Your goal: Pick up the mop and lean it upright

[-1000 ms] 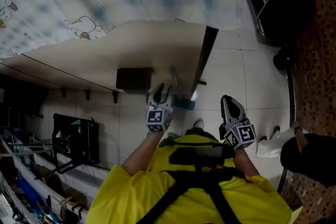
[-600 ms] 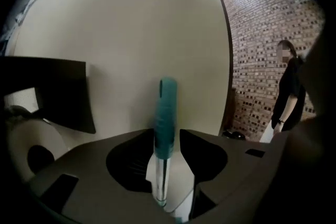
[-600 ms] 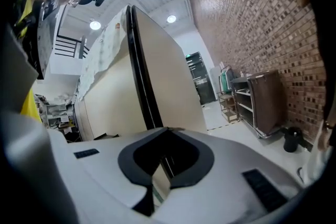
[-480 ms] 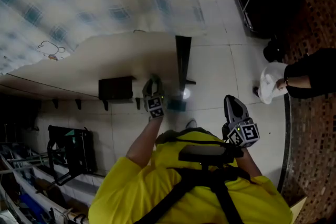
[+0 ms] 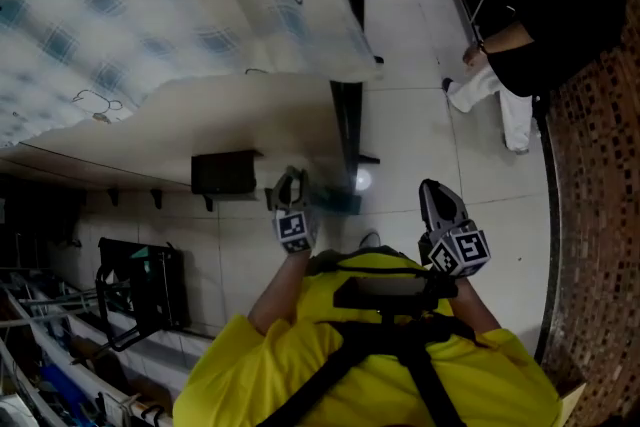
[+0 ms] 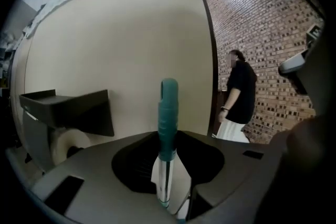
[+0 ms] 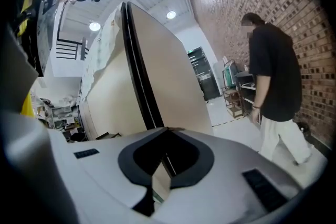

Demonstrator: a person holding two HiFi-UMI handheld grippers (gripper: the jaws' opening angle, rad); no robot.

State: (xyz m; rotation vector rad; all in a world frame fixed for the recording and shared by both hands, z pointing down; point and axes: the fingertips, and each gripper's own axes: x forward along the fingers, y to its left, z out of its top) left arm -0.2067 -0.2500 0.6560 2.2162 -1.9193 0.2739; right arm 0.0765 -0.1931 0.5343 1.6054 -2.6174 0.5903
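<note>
Pinching the shiny metal shaft of the teal-gripped mop (image 6: 168, 113) in my left claw (image 6: 168, 186), whose jaws have just been closing on it, I am holding it upright before the beige wall panel (image 6: 115, 44). My right claw (image 7: 159, 177) is hanging pressed together, empty. I am judging the pole stiff, light but slick; the ribbed teal grip is offering surer purchase.

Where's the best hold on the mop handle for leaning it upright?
Take the mop handle on its bare shaft under the ribbed teal grip. It stands upright and thin before the beige panel, so come level from the open side, one jaw each side; the grip's shoulder should stop slipping. The left gripper has just been closing its jaws there.
</note>
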